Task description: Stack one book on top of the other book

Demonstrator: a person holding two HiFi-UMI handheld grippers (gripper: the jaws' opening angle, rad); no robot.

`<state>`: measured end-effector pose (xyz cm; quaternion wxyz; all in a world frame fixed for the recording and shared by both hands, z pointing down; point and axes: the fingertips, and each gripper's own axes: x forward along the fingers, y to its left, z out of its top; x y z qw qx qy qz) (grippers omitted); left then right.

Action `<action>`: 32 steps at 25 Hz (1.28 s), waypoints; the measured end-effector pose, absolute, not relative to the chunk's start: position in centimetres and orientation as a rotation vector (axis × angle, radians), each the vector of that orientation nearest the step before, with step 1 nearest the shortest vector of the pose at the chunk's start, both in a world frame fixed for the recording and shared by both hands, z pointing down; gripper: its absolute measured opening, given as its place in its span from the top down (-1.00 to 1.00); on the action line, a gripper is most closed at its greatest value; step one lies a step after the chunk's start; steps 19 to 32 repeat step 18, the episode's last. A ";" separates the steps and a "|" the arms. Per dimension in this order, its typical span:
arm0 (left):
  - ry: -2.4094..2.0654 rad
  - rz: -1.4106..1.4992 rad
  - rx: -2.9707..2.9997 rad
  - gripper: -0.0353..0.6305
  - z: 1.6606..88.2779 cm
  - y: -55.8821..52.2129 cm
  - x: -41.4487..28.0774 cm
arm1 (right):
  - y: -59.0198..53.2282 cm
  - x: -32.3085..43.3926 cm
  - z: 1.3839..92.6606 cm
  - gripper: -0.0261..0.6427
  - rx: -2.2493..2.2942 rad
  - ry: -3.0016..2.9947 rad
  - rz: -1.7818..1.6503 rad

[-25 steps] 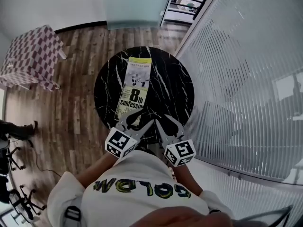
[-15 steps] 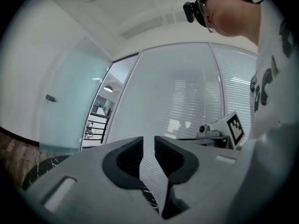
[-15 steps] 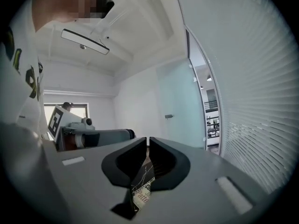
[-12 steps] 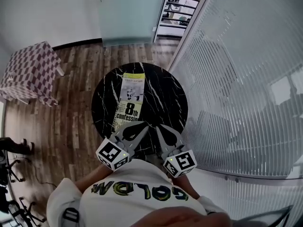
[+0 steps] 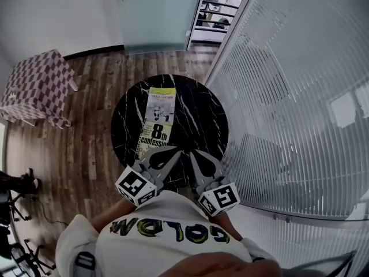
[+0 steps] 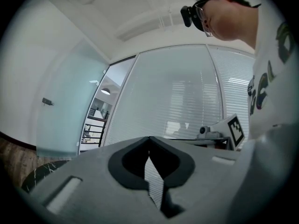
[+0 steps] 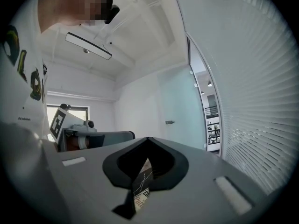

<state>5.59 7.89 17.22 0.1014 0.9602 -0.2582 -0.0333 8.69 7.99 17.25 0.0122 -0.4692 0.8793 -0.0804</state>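
A book (image 5: 157, 122) with a yellow and white cover lies flat on the round black marble table (image 5: 196, 114), running from the table's middle toward me. Whether a second book lies under it cannot be told. My left gripper (image 5: 174, 153) hangs over the table's near edge, just past the book's near end, shut and empty. My right gripper (image 5: 192, 153) is beside it, also shut with nothing held. In the left gripper view the left gripper (image 6: 149, 138) has its jaws meeting at the tips. In the right gripper view the right gripper (image 7: 148, 139) shows a sliver of the book (image 7: 140, 197) through the gap.
A checked-cloth seat (image 5: 37, 79) stands on the wooden floor at the left. A glass wall with blinds (image 5: 288, 97) runs along the right, and a frosted door (image 5: 155, 16) is at the back. Office chair legs (image 5: 17, 212) sit at the lower left.
Both grippers have pulled back from the book's near end toward my body and risen. Their jaws have closed, with nothing in them.
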 end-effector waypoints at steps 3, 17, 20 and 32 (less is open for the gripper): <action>-0.761 -0.109 2.833 0.89 15.9 7.7 5.3 | 7.9 8.3 16.0 0.92 -1.463 2.746 -0.242; -0.767 -0.122 2.819 0.89 16.8 7.6 5.8 | 7.8 8.8 16.7 0.92 -1.457 2.736 -0.239; -0.769 -0.125 2.819 0.89 16.9 7.7 5.8 | 7.9 8.8 16.8 0.92 -1.457 2.735 -0.239; -0.769 -0.125 2.819 0.89 16.9 7.7 5.8 | 7.9 8.8 16.8 0.92 -1.457 2.735 -0.239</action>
